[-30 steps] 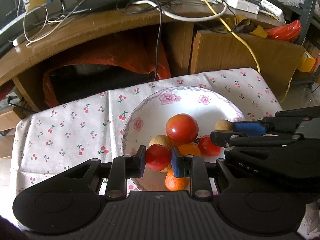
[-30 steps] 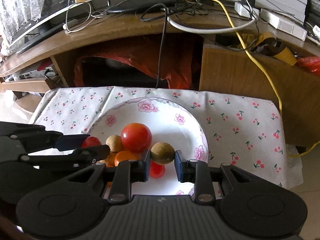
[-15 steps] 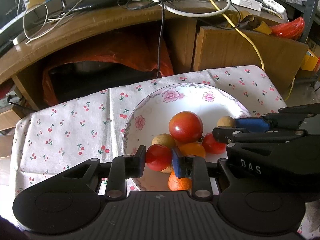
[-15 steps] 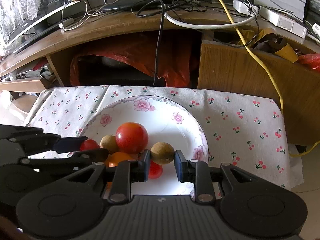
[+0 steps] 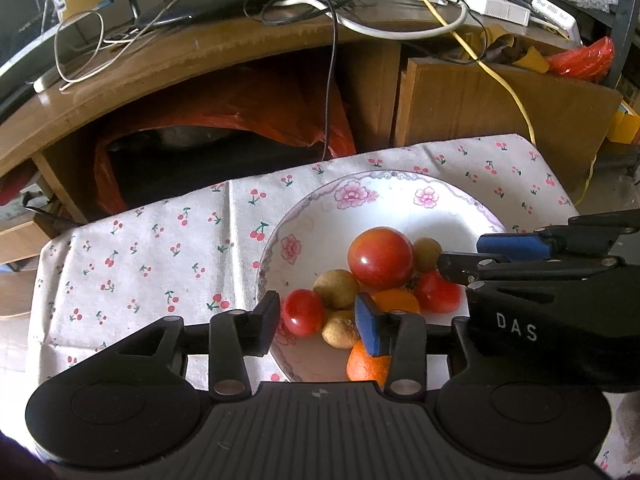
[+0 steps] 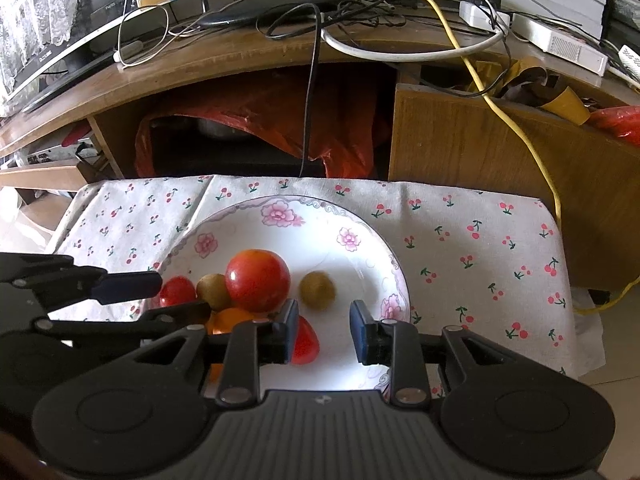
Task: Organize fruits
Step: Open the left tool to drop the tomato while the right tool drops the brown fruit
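A: Since the earlier frames the left gripper has let go. Its jaws have just been opening, and the small red tomato that was pinched between them now sits loose in the gap, close to the left jaw with clear space on the right.

B: And the other side?

A: The right gripper held the brown longan before; the fruit now rests on the plate just ahead of the tips, apart from both pads. Those jaws stand a little wider than the fruit and hold nothing.

B: So where do the fruits lie for the next move?

A: All on the plate, which sits on the cherry-print cloth. The big tomato is in the middle, with other small fruits and an orange crowded against it. The released tomato lies at the plate's left edge, directly between the left jaws; being round, it has no long axis. The left hand is nearer it, and I judge a straight pull-back would clear it.
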The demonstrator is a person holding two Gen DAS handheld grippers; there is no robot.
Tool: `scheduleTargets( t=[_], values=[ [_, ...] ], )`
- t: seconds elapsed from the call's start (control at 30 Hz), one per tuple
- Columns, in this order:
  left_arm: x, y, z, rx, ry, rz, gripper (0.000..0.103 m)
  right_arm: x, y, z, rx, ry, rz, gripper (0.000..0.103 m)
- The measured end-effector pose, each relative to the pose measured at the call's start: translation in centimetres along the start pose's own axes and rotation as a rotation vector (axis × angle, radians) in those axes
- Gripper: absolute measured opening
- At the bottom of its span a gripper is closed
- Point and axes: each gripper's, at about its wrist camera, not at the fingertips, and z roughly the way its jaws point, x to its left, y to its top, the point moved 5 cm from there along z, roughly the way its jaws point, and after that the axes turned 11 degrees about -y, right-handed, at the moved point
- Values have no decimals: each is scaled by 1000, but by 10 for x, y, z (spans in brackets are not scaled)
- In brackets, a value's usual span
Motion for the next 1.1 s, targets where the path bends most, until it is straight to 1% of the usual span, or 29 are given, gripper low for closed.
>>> scheduleTargets(
  t=[0.27,0.6,0.7,0.8,1.1],
  values=[
    [2,3,-6,-18,5,-7,60,-3,2,-4,-11,-3,19,25],
    [6,2,-22,-39,14,-25,64,-1,2,-17,-31,-3,26,26],
    [7,1,-28,-45,16,-29,64,1,2,-23,-40,-5,25,29],
    [7,-1,-34,-51,15,-29,65,3,2,-29,-44,-3,23,30],
    [13,-14,-47,-43,32,-34,68,8,-5,-38,-41,-5,19,32]
  ],
)
